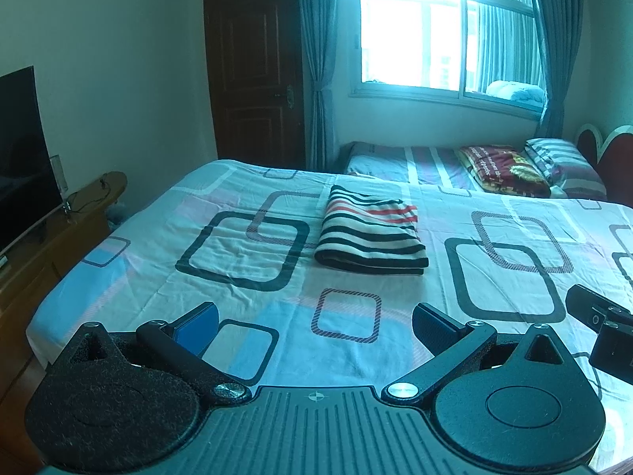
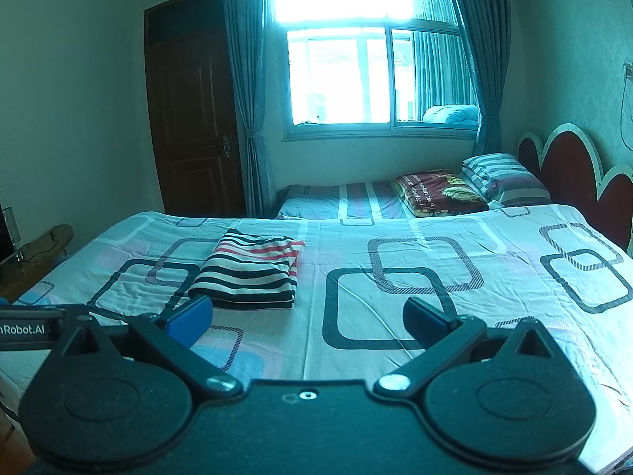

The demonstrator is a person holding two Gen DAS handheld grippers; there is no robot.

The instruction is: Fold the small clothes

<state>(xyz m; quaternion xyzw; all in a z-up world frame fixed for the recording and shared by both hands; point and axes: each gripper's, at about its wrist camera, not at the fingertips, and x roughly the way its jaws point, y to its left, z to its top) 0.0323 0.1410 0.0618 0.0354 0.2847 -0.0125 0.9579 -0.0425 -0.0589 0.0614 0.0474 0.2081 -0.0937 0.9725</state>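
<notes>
A small striped garment (image 1: 372, 233), black, white and red, lies folded into a neat rectangle on the bed sheet (image 1: 245, 261). It also shows in the right wrist view (image 2: 249, 271). My left gripper (image 1: 314, 324) is open and empty, held above the bed's near edge, well short of the garment. My right gripper (image 2: 306, 320) is open and empty too, to the right of the garment and nearer than it. Part of the right gripper's body (image 1: 601, 328) shows at the right edge of the left wrist view.
The bed sheet (image 2: 435, 261) has a pattern of rounded squares. A second bed with a pillow (image 2: 502, 176) and a folded blanket (image 2: 439, 192) lies beyond. A TV (image 1: 19, 154) on a wooden cabinet (image 1: 59, 233) stands left. Door (image 2: 194, 118) and window behind.
</notes>
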